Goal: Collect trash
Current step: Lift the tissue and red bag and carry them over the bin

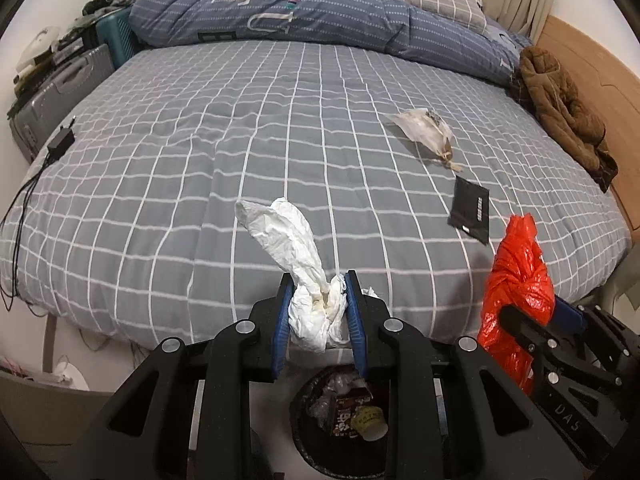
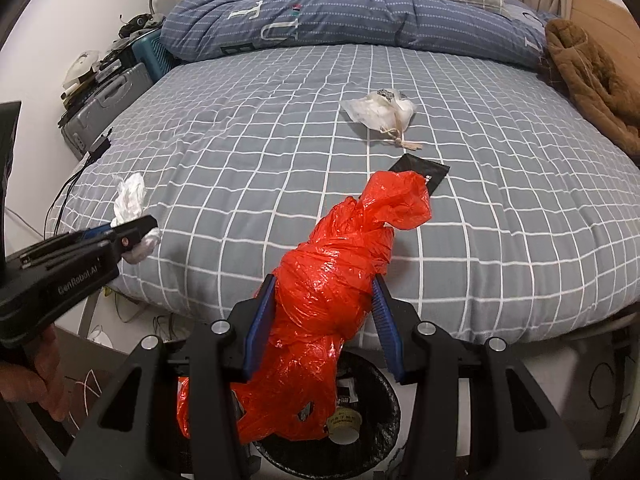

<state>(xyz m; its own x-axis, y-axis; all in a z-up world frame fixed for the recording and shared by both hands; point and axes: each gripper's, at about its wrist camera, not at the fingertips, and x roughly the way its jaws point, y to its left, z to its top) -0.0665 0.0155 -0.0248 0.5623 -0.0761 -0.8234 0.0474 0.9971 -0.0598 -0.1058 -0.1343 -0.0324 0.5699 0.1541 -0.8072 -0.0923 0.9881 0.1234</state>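
So far: two pieces of trash are off the bed [image 1: 280, 120] and in hand, neither yet dropped.
Landmark: the black trash bin [image 2: 384, 432] on the floor at the foot of the bed, already holding a paper cup and some wrappers.
Left hand-held gripper [image 1: 316, 304]: clamped tight on a crumpled white tissue wad [image 1: 304, 264], held just above the bin.
Right hand-held gripper [image 2: 324, 320]: jaws part-way apart and pressing on a knotted red plastic bag [image 2: 332, 292], which hangs over the bin, its lower end at or perhaps just inside the rim; the view is too crowded to be sure.
Left on the bed: a clear plastic bag with dark scraps [image 1: 428, 132], well beyond the bin, and a flat black packet [image 1: 470, 208] nearer it.
Judgement: roughly midway; both held items need releasing into the bin, then those two fetched.
Not trash, likely: the brown jacket [image 1: 568, 112] and blue duvet [image 1: 280, 8], far from the bin.
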